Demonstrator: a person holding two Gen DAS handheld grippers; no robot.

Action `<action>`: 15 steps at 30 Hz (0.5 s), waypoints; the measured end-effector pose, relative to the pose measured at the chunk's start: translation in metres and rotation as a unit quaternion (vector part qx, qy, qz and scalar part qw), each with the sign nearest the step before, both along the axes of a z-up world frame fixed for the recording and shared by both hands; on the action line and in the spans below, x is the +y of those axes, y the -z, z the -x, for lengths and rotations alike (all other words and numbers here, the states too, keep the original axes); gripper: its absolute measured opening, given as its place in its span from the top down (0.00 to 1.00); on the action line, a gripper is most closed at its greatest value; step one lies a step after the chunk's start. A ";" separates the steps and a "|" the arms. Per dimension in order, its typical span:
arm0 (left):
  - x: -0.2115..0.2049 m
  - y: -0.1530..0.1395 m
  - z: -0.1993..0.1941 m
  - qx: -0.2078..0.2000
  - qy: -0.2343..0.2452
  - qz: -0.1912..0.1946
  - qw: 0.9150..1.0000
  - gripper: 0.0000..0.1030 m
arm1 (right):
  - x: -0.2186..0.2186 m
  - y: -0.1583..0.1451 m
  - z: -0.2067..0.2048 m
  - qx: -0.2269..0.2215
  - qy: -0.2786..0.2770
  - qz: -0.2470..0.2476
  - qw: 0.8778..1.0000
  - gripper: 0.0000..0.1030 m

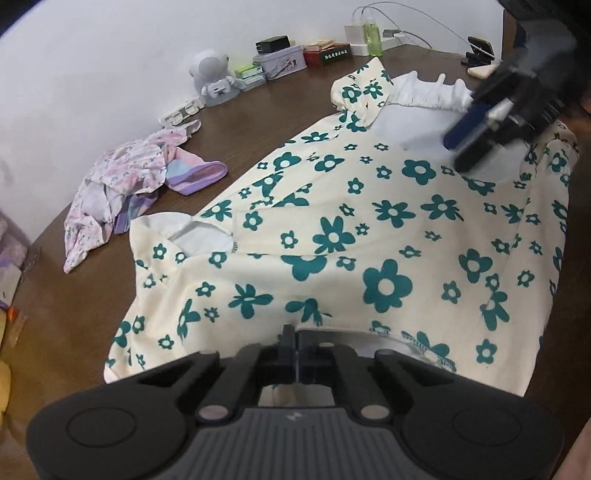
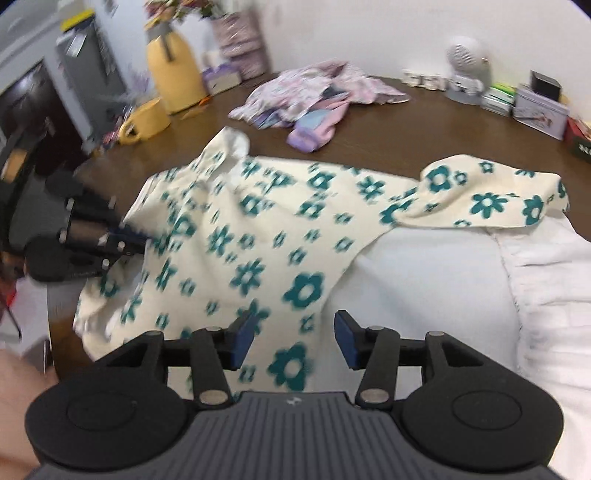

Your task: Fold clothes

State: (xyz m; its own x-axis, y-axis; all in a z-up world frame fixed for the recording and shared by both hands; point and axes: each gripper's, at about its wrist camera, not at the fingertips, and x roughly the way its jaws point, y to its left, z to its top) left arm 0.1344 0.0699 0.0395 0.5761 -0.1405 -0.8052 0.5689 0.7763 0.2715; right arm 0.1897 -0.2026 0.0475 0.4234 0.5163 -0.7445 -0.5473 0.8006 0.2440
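A cream garment with teal flowers (image 1: 351, 236) lies spread on the brown table, with a white inner layer (image 1: 417, 122) and ruffled white edge showing at its far end. My left gripper (image 1: 296, 345) is shut on the garment's near hem. It also shows in the right wrist view (image 2: 136, 236), pinching the cloth's left edge. My right gripper (image 2: 293, 341) is open and empty above the flowered cloth (image 2: 258, 236), beside the white layer (image 2: 436, 288). It appears in the left wrist view (image 1: 467, 142) at the upper right, over the white part.
A pile of pink and purple clothes (image 1: 133, 184) lies at the far left of the table (image 1: 258, 110). Along the wall stand an astronaut figure (image 1: 212, 77), tins and boxes (image 1: 280, 61), a charger and a bottle (image 1: 373, 35). A yellow jug (image 2: 173, 70) and a cup (image 2: 146, 120) stand at the table's end.
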 end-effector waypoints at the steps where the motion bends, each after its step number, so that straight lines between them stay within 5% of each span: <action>1: -0.001 -0.001 0.001 -0.001 -0.002 -0.002 1.000 1.00 | -0.001 0.000 -0.009 0.004 0.010 -0.007 1.000 0.53; 9: 0.006 -0.008 0.019 0.008 0.014 0.005 1.000 1.00 | -0.008 0.022 -0.092 0.084 0.100 -0.082 0.988 0.58; 12: 0.015 -0.017 0.018 0.010 0.016 0.028 0.999 0.85 | -0.011 0.027 -0.110 0.104 0.122 -0.116 0.980 0.83; 15: 0.029 -0.044 0.006 -0.012 0.002 0.079 0.997 0.55 | -0.012 0.029 -0.114 0.111 0.129 -0.123 0.978 0.88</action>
State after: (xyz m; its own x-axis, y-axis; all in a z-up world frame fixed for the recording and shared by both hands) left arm 0.1282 0.0984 0.0839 0.5933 -0.2675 -0.7592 0.5678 0.8076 0.1591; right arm 0.3037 -0.2150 0.0182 0.4056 0.5884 -0.6995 -0.2475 0.8074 0.5357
